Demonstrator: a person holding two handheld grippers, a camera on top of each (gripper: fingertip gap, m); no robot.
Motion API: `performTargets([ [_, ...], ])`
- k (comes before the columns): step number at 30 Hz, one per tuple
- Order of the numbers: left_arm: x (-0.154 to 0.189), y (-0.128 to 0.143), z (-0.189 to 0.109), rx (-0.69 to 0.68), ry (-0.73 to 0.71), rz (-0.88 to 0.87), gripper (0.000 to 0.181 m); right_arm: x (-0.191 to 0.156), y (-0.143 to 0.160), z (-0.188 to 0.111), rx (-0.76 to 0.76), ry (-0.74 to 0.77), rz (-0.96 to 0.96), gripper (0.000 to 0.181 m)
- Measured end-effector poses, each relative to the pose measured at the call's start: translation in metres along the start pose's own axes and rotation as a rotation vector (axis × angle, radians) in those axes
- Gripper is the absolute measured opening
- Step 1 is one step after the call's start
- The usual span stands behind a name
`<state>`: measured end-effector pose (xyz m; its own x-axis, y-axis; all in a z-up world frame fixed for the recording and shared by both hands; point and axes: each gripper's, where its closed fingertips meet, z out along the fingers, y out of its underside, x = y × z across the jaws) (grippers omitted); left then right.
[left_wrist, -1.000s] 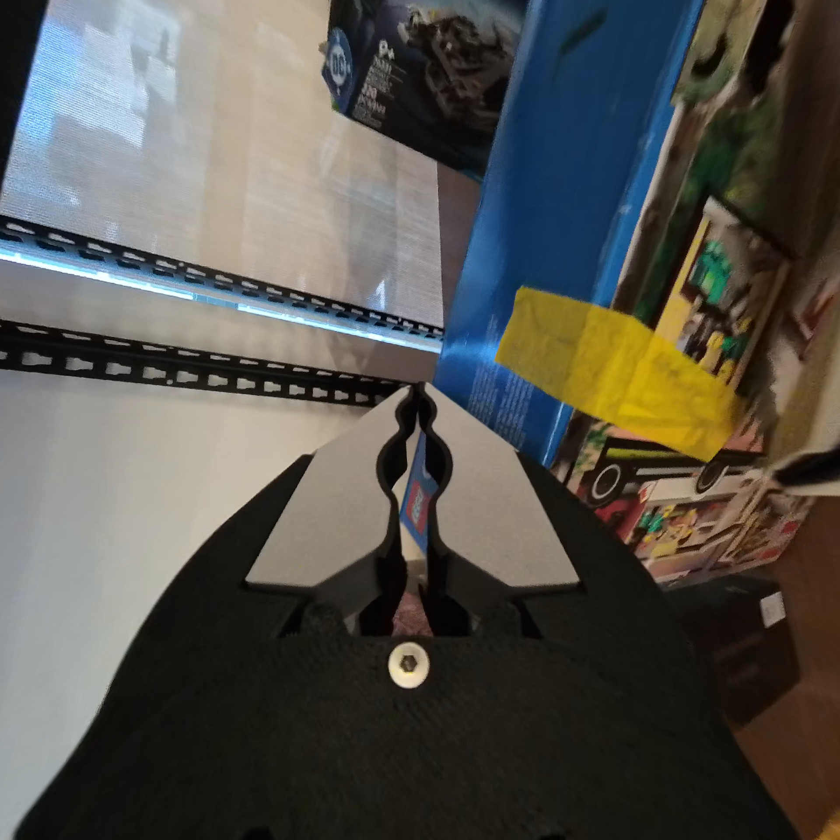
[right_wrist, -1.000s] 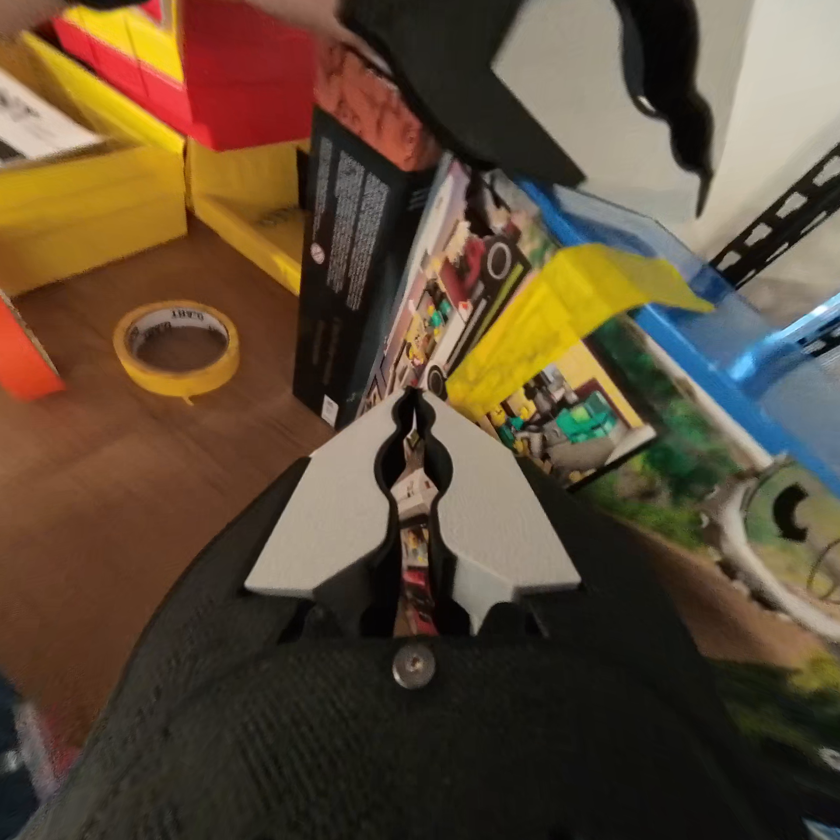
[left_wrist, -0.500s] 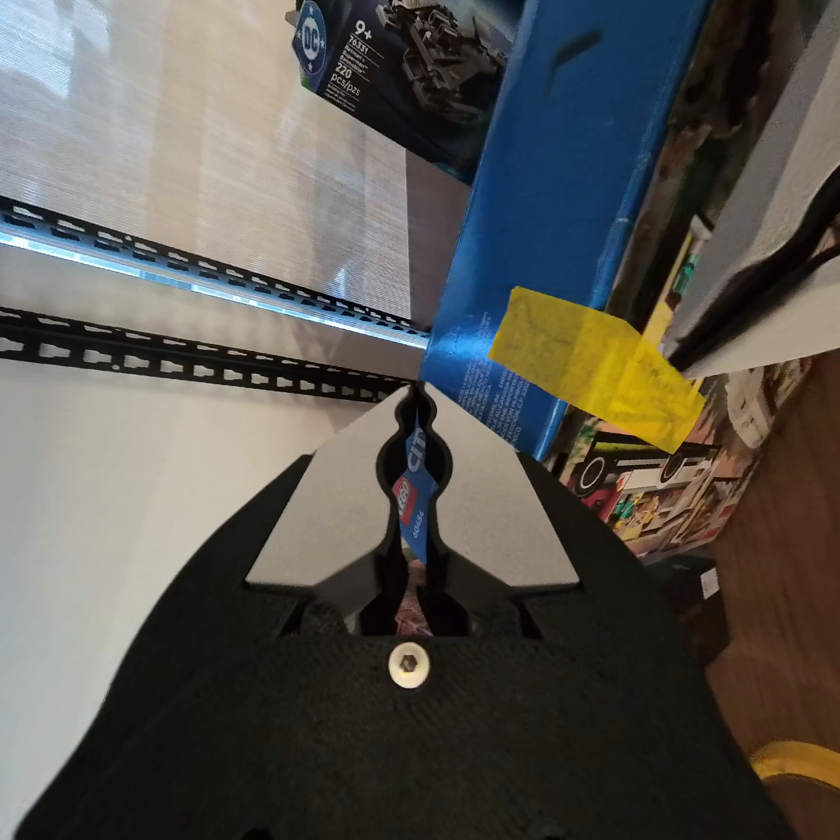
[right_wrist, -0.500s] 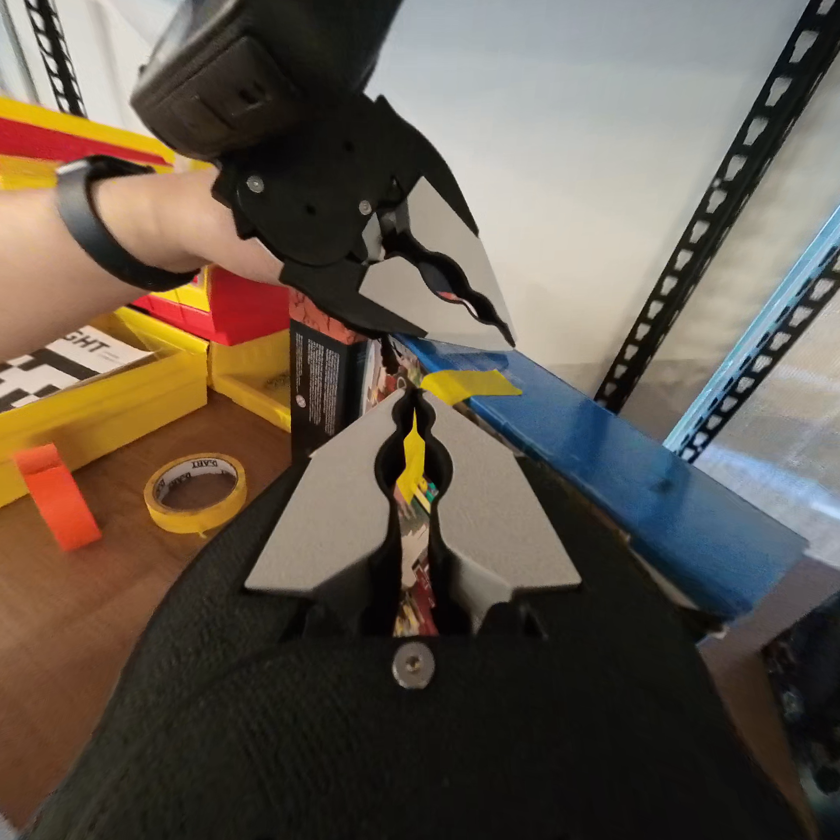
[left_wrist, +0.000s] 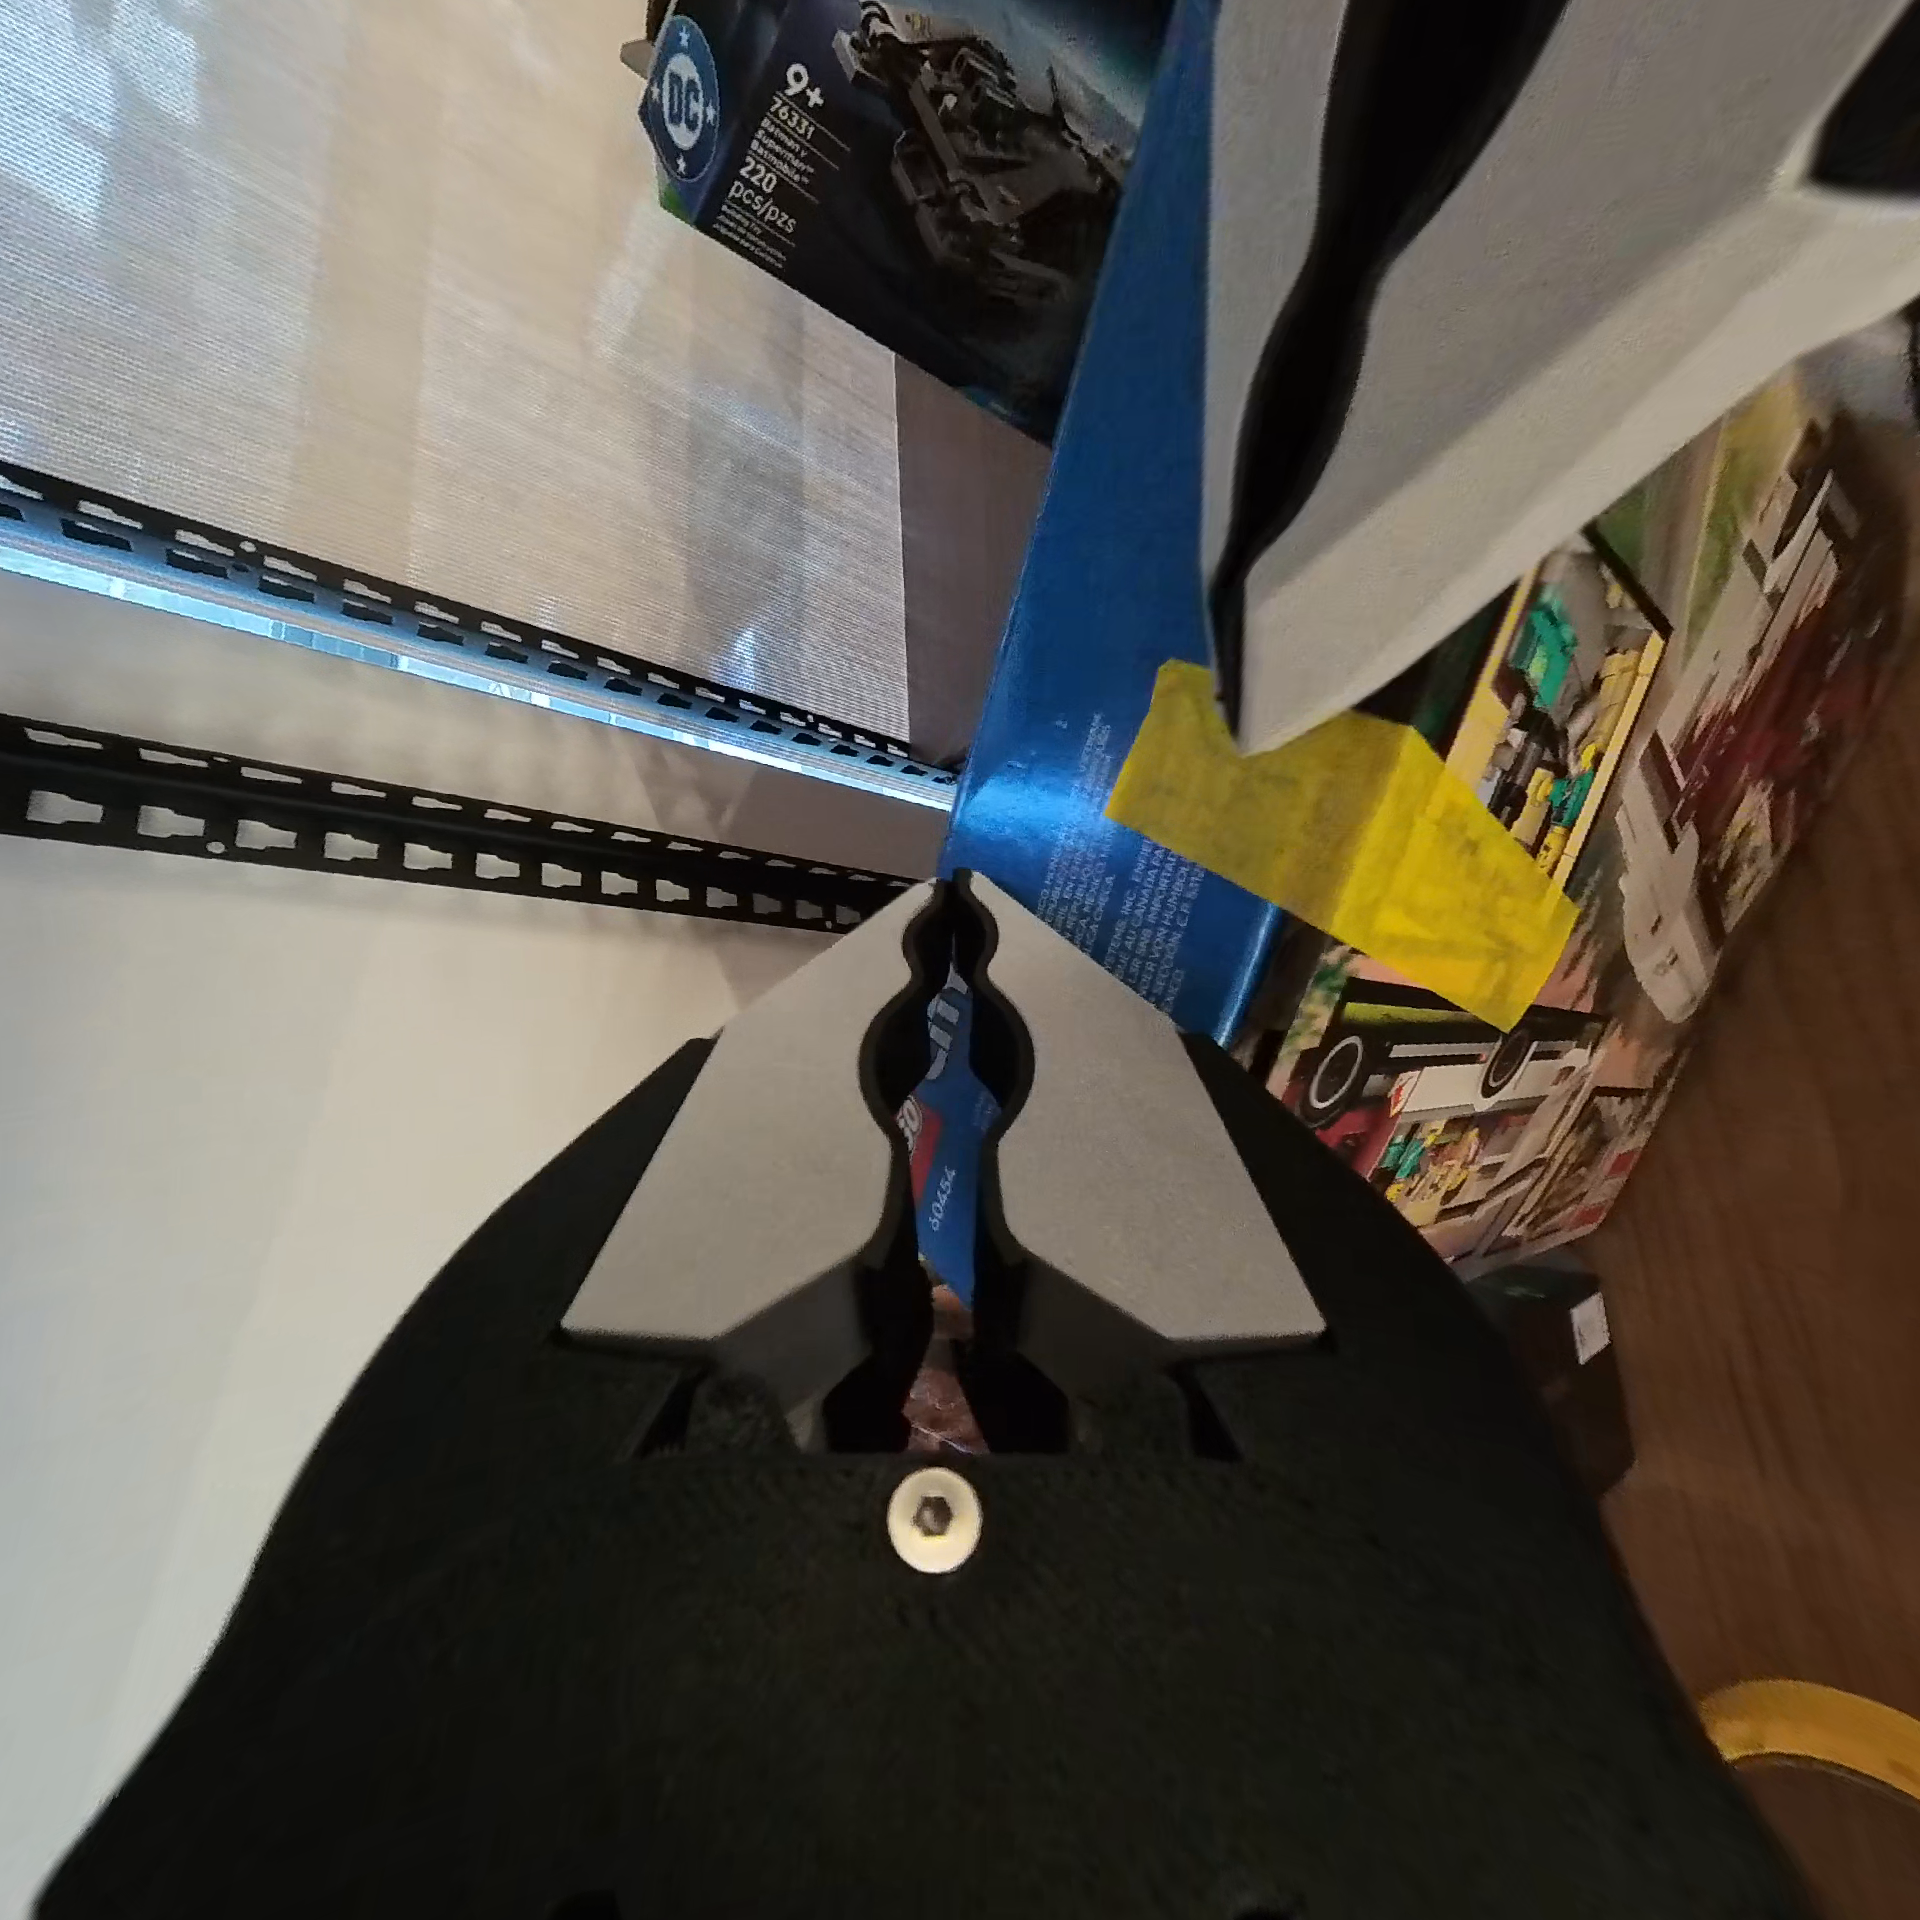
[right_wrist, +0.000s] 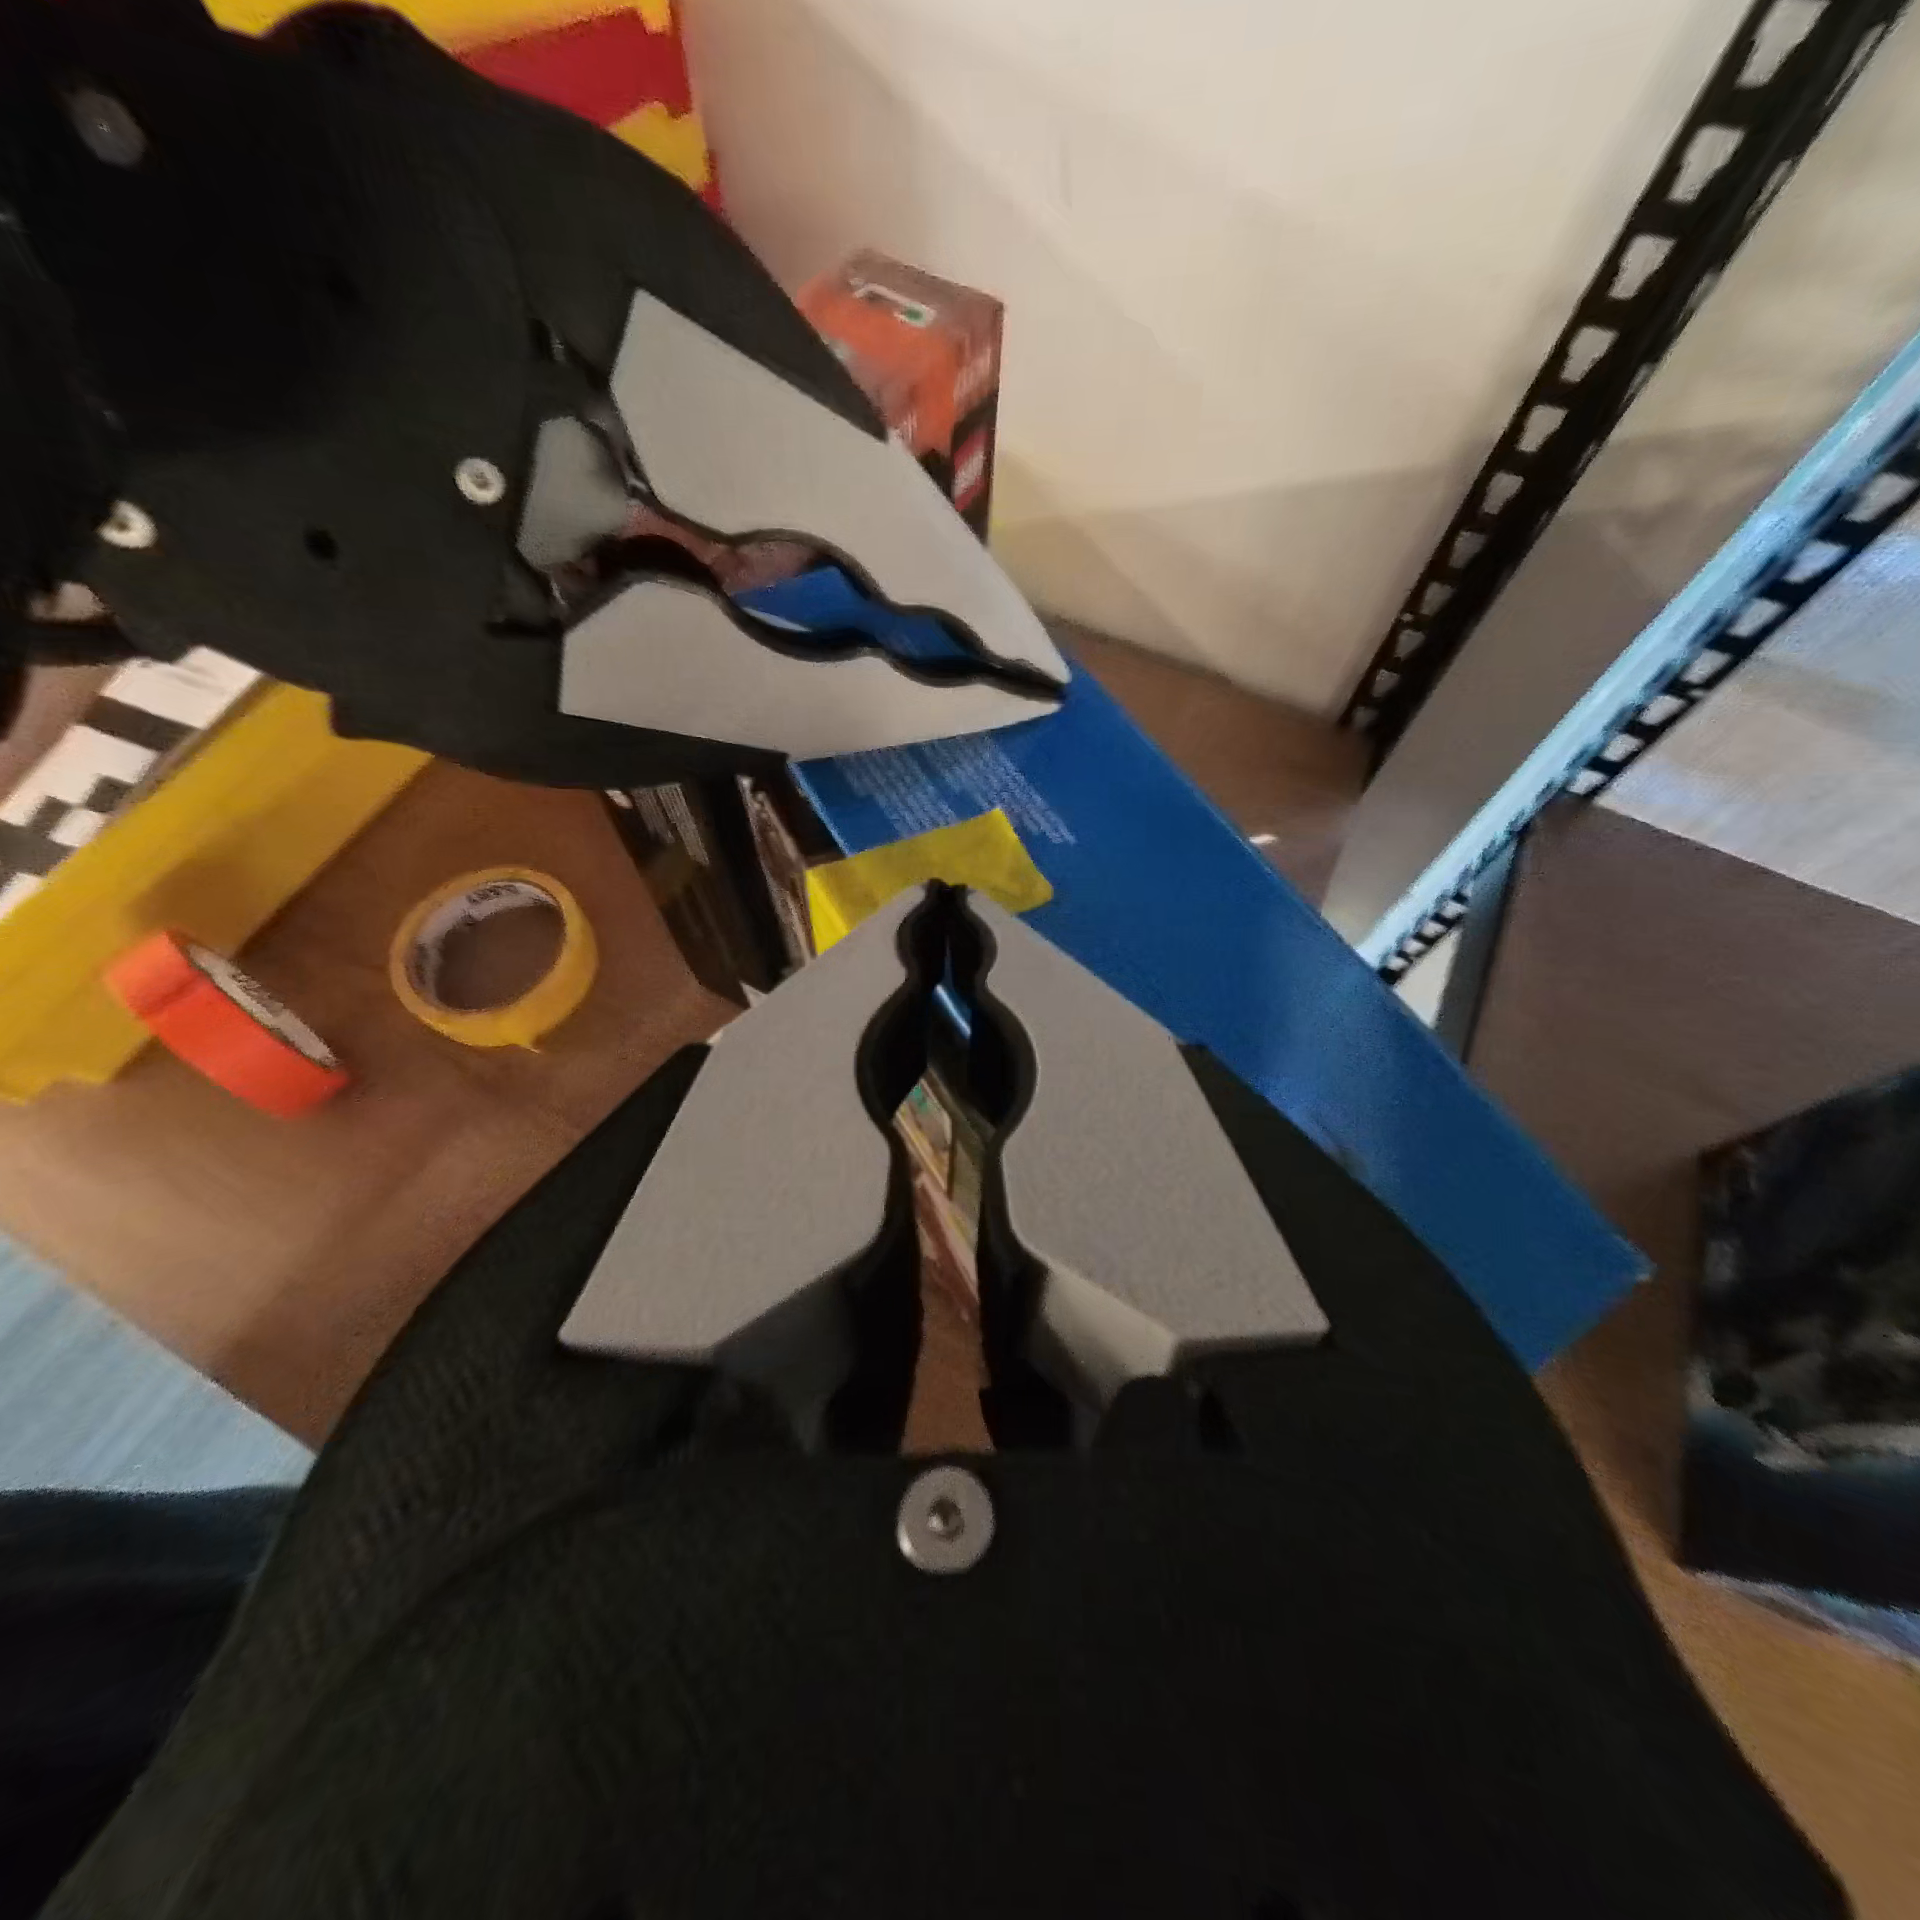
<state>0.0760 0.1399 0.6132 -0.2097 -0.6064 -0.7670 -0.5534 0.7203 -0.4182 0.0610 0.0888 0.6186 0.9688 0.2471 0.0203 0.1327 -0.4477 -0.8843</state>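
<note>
The right gripper has come down to the yellow tape on the blue box, fingers closed at its edge. The left gripper, fingers closed, pinches the box's end. A weak pinch could let the box slip.

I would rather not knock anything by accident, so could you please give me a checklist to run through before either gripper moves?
1. Left gripper jaws shut: ok.
2. Left gripper tips at the corner of the blue box: ok; actual contact: cannot tell.
3. Right gripper jaws shut: ok.
4. Right gripper tips at the yellow tape strip on the box: ok; strip caught between the jaws: cannot tell.
5. Strip folded over the box edge, mostly lying flat: ok.
6. Yellow tape roll and orange tape roll lie apart from both grippers: ok.
</note>
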Motion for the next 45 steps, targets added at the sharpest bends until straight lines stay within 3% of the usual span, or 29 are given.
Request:
performTargets([
  [5,0.001,-0.004,-0.007,0.020,0.047,-0.027,0.000,0.002,0.004,0.000,-0.133,0.019,-0.019,0.000],
  [7,-0.003,-0.018,-0.020,0.135,0.042,-0.074,0.000,0.002,0.004,0.001,-0.150,0.007,-0.007,0.000],
  [9,0.002,-0.033,-0.036,0.264,0.123,-0.137,0.000,0.002,0.004,0.000,-0.145,-0.007,0.004,0.000],
  [13,0.023,-0.037,-0.053,0.340,0.294,-0.143,0.003,0.002,0.004,0.000,-0.123,-0.035,0.026,0.000],
  [18,0.048,-0.038,-0.047,0.324,0.327,-0.042,0.005,0.002,0.005,0.000,-0.127,-0.037,0.030,0.000],
  [24,0.046,-0.039,-0.045,0.295,0.254,0.019,0.011,0.002,0.005,0.000,-0.112,-0.047,0.046,0.000],
  [27,0.051,-0.040,-0.046,0.297,0.228,0.067,0.000,0.002,0.005,-0.001,-0.114,-0.051,0.053,0.000],
  [30,0.048,-0.039,-0.046,0.305,0.189,0.081,0.010,0.001,0.005,0.000,-0.128,-0.048,0.051,0.000],
  [36,0.053,-0.034,-0.041,0.252,0.236,0.079,0.018,0.002,0.005,-0.001,-0.127,-0.050,0.053,0.000],
  [45,0.046,-0.035,-0.034,0.245,0.309,-0.128,0.008,0.007,0.004,0.003,-0.126,-0.039,0.064,0.000],
])
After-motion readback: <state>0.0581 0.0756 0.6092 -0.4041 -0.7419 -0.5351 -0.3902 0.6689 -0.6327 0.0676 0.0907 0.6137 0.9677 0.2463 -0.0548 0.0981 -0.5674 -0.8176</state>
